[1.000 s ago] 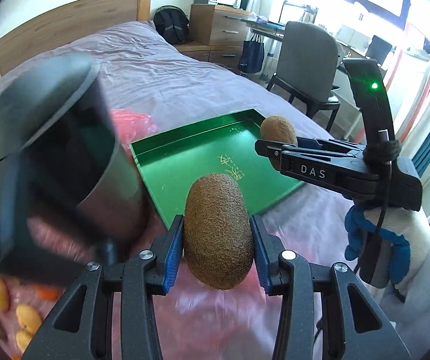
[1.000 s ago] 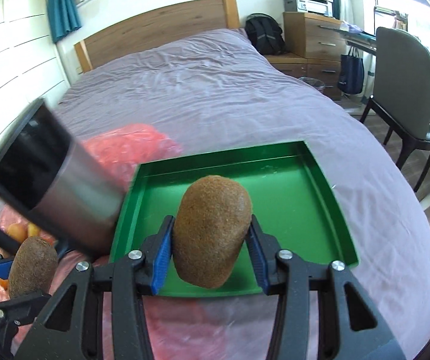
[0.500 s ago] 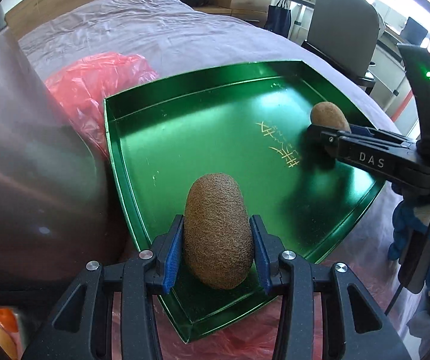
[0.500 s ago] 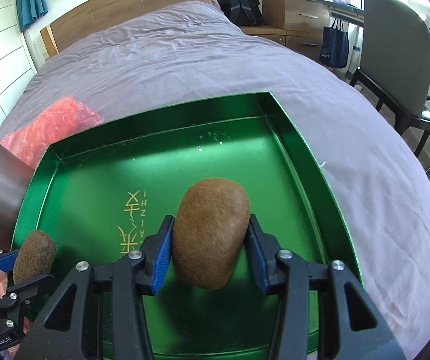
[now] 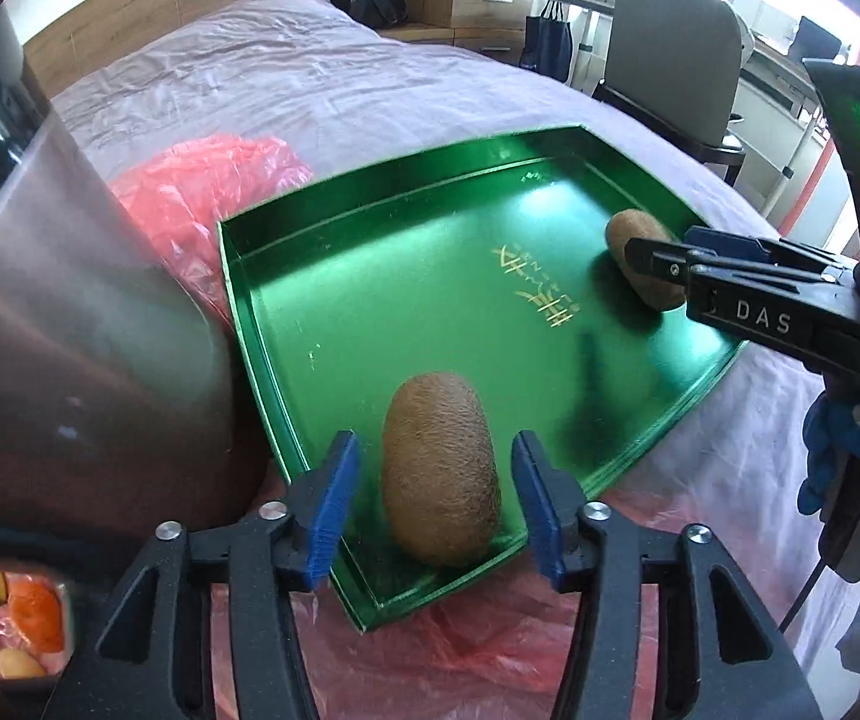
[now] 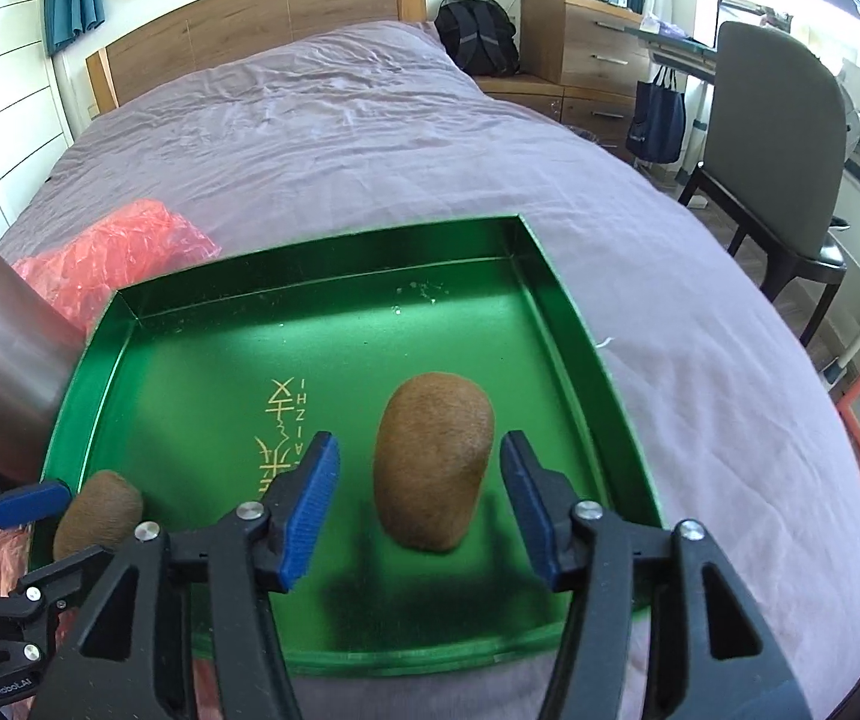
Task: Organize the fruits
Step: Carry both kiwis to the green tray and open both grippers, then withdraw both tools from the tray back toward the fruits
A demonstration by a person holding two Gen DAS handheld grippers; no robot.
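Observation:
A green metal tray (image 5: 370, 312) lies on the purple bed. My left gripper (image 5: 436, 504) is open, its blue pads apart on either side of a brown kiwi (image 5: 439, 468) that lies in the tray's near corner. My right gripper (image 6: 418, 504) is open too, with a second kiwi (image 6: 433, 468) resting on the tray (image 6: 202, 360) between its pads. The right gripper also shows in the left wrist view (image 5: 658, 258) beside that kiwi (image 5: 640, 264). The left kiwi shows at the lower left of the right wrist view (image 6: 97, 510).
A large steel cylinder (image 5: 70, 324) stands close at the left of the tray. A red plastic bag (image 5: 208, 180) lies behind it. More fruit (image 5: 16, 618) lies at the lower left. A grey chair (image 6: 778, 138) and wooden drawers (image 6: 580, 36) stand beside the bed.
Both grippers lowered to the tray and opened, letting go of their kiwis, which now rest on the tray floor.

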